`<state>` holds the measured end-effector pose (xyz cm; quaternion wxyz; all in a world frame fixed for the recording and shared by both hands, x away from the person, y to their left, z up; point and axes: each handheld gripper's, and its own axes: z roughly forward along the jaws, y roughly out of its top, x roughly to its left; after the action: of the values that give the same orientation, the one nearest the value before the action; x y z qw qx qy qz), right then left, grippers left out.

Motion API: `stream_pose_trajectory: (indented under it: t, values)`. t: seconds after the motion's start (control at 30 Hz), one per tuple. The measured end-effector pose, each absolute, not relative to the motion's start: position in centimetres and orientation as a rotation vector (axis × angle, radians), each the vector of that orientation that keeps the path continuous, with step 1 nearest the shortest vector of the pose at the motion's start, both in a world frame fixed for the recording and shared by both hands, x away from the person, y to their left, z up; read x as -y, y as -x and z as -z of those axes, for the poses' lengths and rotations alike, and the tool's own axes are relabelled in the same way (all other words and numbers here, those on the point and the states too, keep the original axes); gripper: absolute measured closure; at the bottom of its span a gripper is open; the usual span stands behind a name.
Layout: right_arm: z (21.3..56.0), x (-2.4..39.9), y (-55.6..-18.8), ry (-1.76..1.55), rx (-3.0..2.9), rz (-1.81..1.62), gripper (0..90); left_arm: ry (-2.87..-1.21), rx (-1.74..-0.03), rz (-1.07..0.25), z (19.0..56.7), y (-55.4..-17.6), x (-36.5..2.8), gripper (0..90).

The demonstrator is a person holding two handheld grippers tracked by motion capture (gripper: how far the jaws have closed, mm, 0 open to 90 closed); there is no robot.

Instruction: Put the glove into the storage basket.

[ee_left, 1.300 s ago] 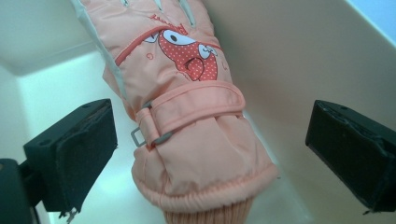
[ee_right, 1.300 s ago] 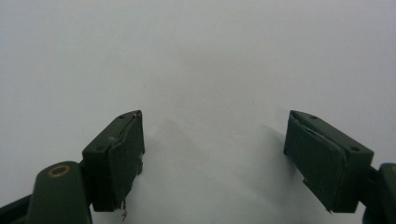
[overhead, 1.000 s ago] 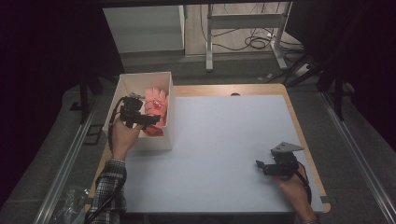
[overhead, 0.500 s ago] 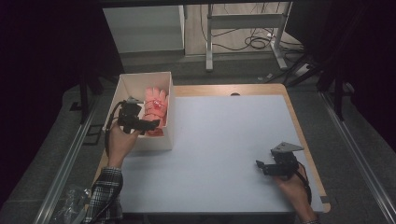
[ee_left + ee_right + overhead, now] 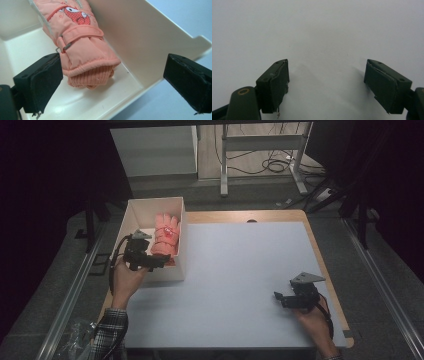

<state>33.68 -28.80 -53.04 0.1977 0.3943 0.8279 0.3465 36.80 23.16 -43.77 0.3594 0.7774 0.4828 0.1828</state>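
Observation:
A pink padded glove (image 5: 165, 238) with a red owl patch lies inside a cream open box (image 5: 145, 206) at the table's left edge. In the left gripper view the glove (image 5: 82, 42) has its knit cuff toward me, resting on the box floor (image 5: 82, 100). My left gripper (image 5: 159, 262) hovers at the box's near end, open, jaws wide apart with nothing between them (image 5: 112, 82). My right gripper (image 5: 278, 297) rests low over the white table top at the near right, open and empty (image 5: 325, 82).
The white mat (image 5: 240, 280) covers most of the wooden table (image 5: 325, 265). The box's right wall (image 5: 150, 42) stands between the glove and the mat. Table legs and cables (image 5: 270, 165) lie on the floor beyond the far edge.
My left gripper has drawn back toward me and left, from over the glove to the box's near end. The glove stays in the box. My right gripper has not moved.

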Motion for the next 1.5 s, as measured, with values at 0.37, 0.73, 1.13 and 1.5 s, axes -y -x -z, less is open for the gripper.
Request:
stream_pose_trajectory:
  t: [0.37,0.73,1.13,1.5]
  values:
    - [53.0,28.8,-33.7,-1.105,-2.317,-0.969,20.2,-1.997,-1.207,-0.441,44.2,-35.1,-22.9,2.8]
    - [53.0,28.8,-33.7,-1.106,-2.316,-0.968,20.1,-2.005,-1.166,-0.43,44.7,-33.2,-22.1,2.9]
    - [53.0,28.8,-33.7,-1.105,-2.316,-0.967,20.0,-2.017,-1.1,-0.392,45.4,-30.9,-20.6,3.0]
    - [53.0,28.8,-33.7,-1.105,-2.315,-0.967,19.9,-2.039,-1.023,-0.351,46.0,-29.6,-18.4,3.0]
